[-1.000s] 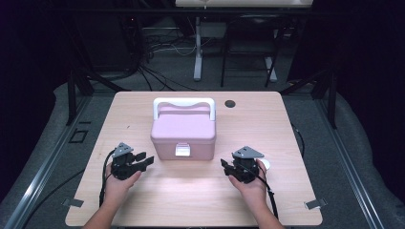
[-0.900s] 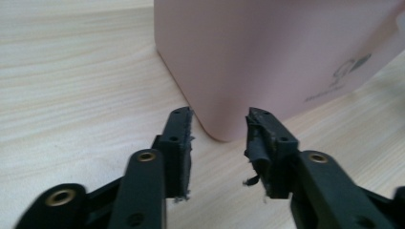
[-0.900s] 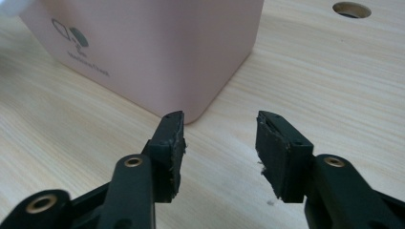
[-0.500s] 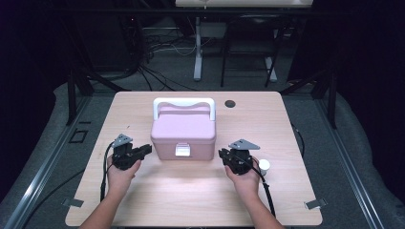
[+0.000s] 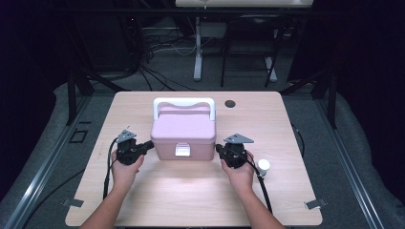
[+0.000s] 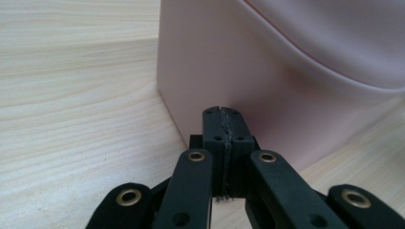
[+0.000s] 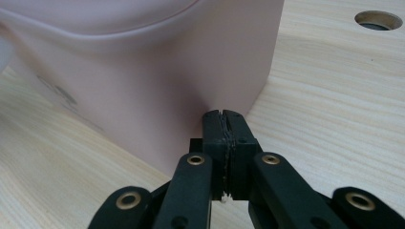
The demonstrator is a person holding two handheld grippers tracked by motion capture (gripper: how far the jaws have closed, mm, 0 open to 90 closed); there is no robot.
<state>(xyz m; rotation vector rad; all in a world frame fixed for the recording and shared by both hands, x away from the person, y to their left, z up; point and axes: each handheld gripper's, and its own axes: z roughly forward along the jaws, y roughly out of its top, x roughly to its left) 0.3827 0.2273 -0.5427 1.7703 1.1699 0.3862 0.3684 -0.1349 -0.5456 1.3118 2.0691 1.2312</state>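
Note:
A pink lidded box (image 5: pixel 184 133) with a white handle (image 5: pixel 183 103) and a white front latch (image 5: pixel 182 150) stands mid-table. My left gripper (image 5: pixel 149 144) is at the box's front left corner, shut with nothing between its pads; its tips (image 6: pixel 223 114) sit right at the pink wall (image 6: pixel 267 86). My right gripper (image 5: pixel 218 149) is at the front right corner, likewise shut and empty, its tips (image 7: pixel 223 116) against the box side (image 7: pixel 157 90). Both pairs of jaws have just closed.
A small white round cap (image 5: pixel 262 165) lies on the wooden table (image 5: pixel 200 200) just right of my right hand. A round cable hole (image 5: pixel 230 103) sits behind the box, also in the right gripper view (image 7: pixel 378 19). Dark floor with cables and stands surrounds the table.
Both grippers moved inward toward the box's front corners and their jaws went from open to shut. The box has not moved.

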